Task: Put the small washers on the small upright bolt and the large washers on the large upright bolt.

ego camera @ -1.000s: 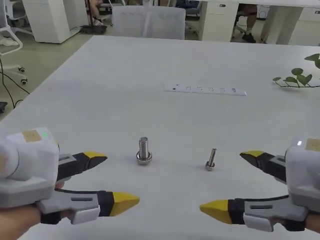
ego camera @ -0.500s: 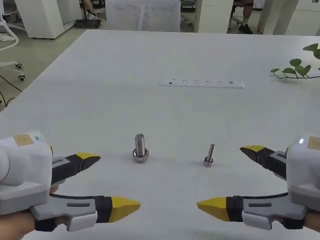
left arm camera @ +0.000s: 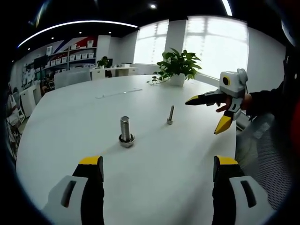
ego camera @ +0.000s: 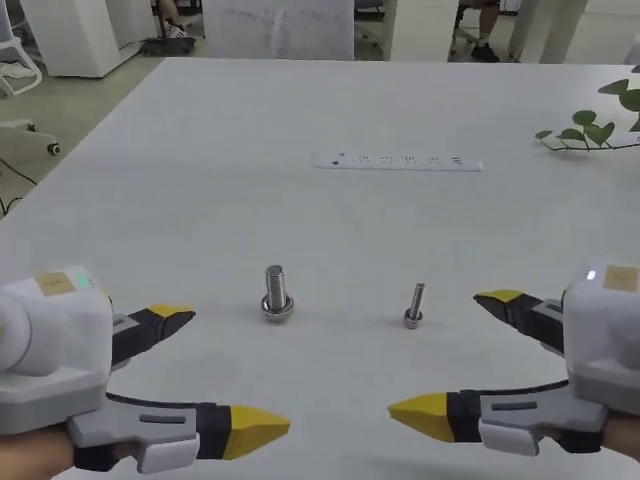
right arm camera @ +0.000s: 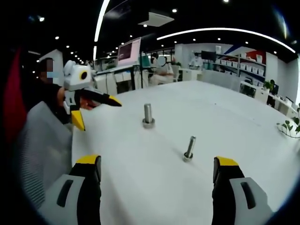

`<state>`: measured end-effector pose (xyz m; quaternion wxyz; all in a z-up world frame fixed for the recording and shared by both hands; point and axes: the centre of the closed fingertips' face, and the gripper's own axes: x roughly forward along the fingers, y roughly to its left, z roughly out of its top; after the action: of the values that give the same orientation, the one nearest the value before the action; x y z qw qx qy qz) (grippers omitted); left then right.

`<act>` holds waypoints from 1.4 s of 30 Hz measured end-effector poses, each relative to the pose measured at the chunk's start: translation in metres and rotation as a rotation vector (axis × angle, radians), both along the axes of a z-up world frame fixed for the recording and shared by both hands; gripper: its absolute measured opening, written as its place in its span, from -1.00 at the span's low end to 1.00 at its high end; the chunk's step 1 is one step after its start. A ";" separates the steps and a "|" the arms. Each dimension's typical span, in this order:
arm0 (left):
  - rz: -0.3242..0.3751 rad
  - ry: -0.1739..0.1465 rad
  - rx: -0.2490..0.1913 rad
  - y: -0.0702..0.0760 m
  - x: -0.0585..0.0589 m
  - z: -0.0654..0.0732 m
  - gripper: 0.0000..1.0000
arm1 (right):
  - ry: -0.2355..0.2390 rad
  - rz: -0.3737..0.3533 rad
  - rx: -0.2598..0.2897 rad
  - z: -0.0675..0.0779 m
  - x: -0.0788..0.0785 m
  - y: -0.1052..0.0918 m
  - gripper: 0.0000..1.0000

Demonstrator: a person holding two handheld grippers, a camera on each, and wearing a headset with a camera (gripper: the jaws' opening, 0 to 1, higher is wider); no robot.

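Both wide and empty, my left gripper (ego camera: 237,371) flanks the large bolt (ego camera: 275,290), my right gripper (ego camera: 435,352) the small bolt (ego camera: 414,303); washers (ego camera: 277,312) look seated, I reckon.

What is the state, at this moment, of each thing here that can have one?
Large bolt: standing upright, head down.
Small bolt: standing, head down.
Left gripper: jaws open, holding nothing.
Right gripper: jaws open, holding nothing.
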<state>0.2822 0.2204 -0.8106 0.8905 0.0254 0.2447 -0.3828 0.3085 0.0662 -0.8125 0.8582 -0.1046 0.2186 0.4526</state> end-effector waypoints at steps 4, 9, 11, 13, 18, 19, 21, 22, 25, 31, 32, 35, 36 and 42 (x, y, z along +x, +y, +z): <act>0.005 0.003 0.000 0.001 0.000 -0.001 0.96 | -0.006 -0.006 0.001 0.002 0.001 0.000 1.00; 0.000 0.004 0.000 0.001 0.000 -0.001 0.96 | 0.008 -0.022 -0.004 0.000 0.001 -0.003 1.00; -0.002 0.007 0.001 0.000 0.000 -0.002 0.96 | 0.004 -0.029 -0.002 0.000 0.002 -0.005 1.00; -0.003 0.010 0.002 0.000 0.000 -0.003 0.96 | 0.003 -0.036 0.001 0.001 0.003 -0.007 1.00; 0.000 0.013 -0.002 0.001 -0.001 -0.003 0.96 | 0.009 -0.022 -0.009 -0.002 -0.001 -0.005 1.00; 0.000 0.013 -0.003 0.001 -0.001 -0.003 0.96 | 0.010 -0.023 -0.010 -0.002 -0.001 -0.005 1.00; -0.001 0.014 -0.001 0.001 -0.001 -0.004 0.96 | 0.015 -0.030 -0.011 -0.003 -0.001 -0.007 1.00; -0.001 0.014 0.000 0.001 -0.001 -0.004 0.96 | 0.016 -0.032 -0.010 -0.003 -0.001 -0.008 1.00; -0.002 0.017 0.000 0.001 -0.002 -0.004 0.96 | 0.016 -0.038 -0.006 -0.002 -0.001 -0.009 1.00; 0.001 0.019 0.001 0.001 -0.002 -0.005 0.96 | 0.028 -0.038 -0.013 -0.006 -0.002 -0.010 1.00; 0.002 0.019 0.002 0.001 -0.002 -0.005 0.96 | 0.029 -0.041 -0.013 -0.006 -0.002 -0.011 1.00; 0.000 0.020 0.004 0.001 -0.002 -0.006 0.96 | 0.029 -0.043 -0.010 -0.005 -0.001 -0.011 1.00; 0.001 0.022 0.004 0.002 -0.002 -0.006 0.96 | 0.030 -0.038 -0.012 -0.006 -0.002 -0.010 1.00; 0.000 0.025 0.003 0.001 -0.002 -0.007 0.95 | 0.031 -0.034 -0.016 -0.007 -0.002 -0.010 1.00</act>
<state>0.2800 0.2219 -0.8173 0.8873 0.0219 0.2565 -0.3827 0.3063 0.0566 -0.8193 0.8614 -0.1006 0.2373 0.4377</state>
